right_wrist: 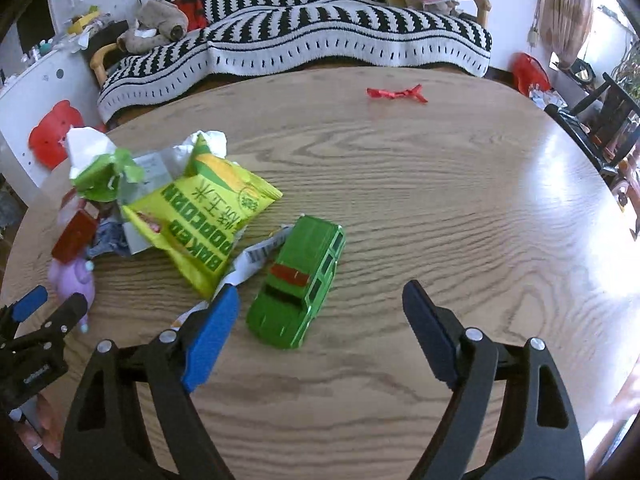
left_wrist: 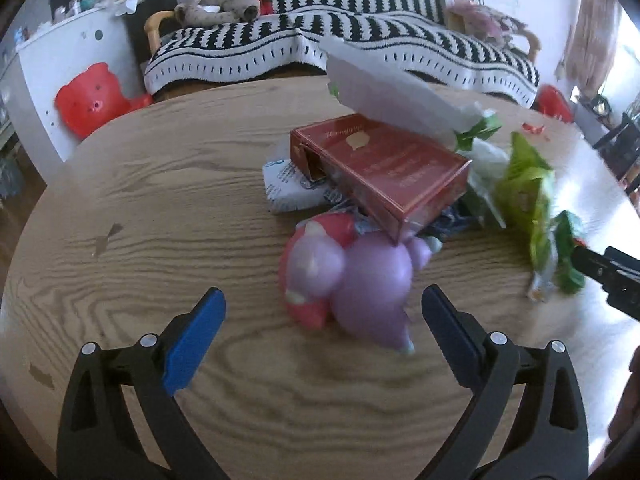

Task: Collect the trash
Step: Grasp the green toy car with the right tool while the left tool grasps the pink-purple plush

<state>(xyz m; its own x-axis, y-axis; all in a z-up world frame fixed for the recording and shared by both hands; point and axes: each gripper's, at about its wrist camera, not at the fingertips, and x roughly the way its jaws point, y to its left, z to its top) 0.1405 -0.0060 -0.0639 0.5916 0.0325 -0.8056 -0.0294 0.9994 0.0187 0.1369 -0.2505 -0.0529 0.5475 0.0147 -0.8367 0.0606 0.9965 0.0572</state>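
The left gripper (left_wrist: pixel 323 312) has its jaws spread wide and empty above the wooden worktop (left_wrist: pixel 160 208). Just ahead of them lies a purple-and-pink plastic toy (left_wrist: pixel 352 280), and beyond it a red carton (left_wrist: pixel 384 168) rests tilted on crumpled paper (left_wrist: pixel 288 188), under a white sheet (left_wrist: pixel 384 88).

The right gripper (right_wrist: pixel 320 312) also has its jaws apart, holding nothing. A green toy car (right_wrist: pixel 300 284) sits between them, close to the left jaw. Ahead and left lies a yellow-green popcorn bag (right_wrist: pixel 208 216). Far ahead lies a red ribbon (right_wrist: pixel 396 93).
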